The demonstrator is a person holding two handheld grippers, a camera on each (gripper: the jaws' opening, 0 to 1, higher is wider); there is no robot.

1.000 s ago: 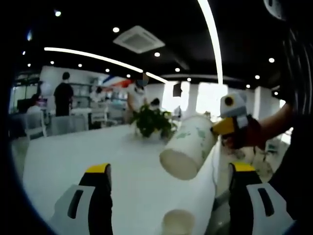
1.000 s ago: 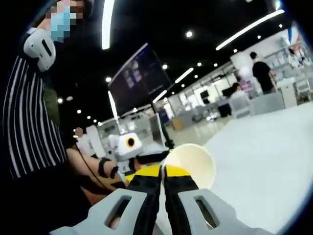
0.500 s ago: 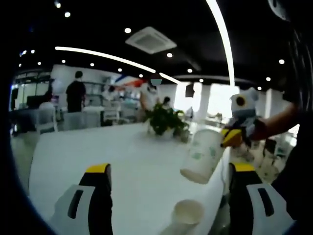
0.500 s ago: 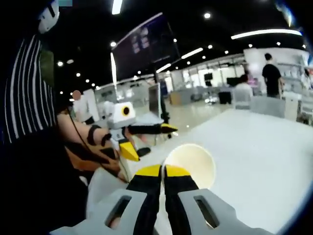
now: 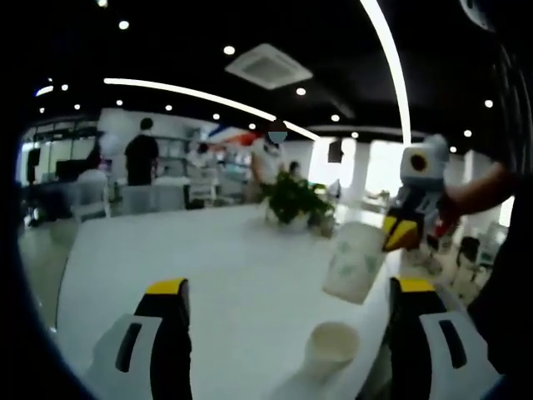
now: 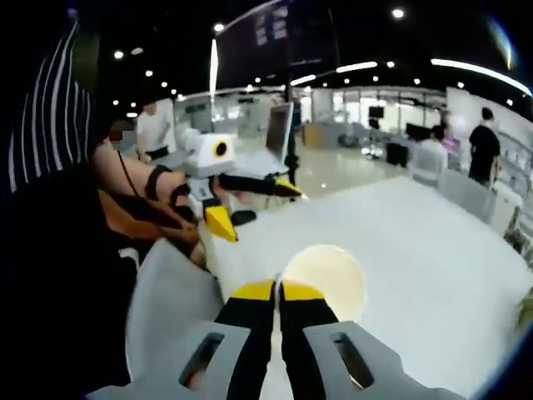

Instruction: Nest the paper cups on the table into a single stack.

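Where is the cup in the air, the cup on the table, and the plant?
held paper cup (image 5: 353, 265): left gripper view, on its printed side wall.
standing paper cup (image 5: 332, 346): left gripper view, on its rim.
potted plant (image 5: 293, 198): left gripper view, on its leaves.

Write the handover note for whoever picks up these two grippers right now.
Right gripper: jaws shut on the rim of a paper cup, held in the air, nearly upright, mouth up, above and slightly beyond the cup on the table.
Left gripper: jaws wide open, holding nothing, low over the white table.
Things: the standing cup sits mouth up near the table's near edge, between the left jaws in the left gripper view. A potted plant stands farther back.
Done: one cup lifted.
Left: lower the held cup into the standing one and release. Whether other cups wait elsewhere cannot be told.
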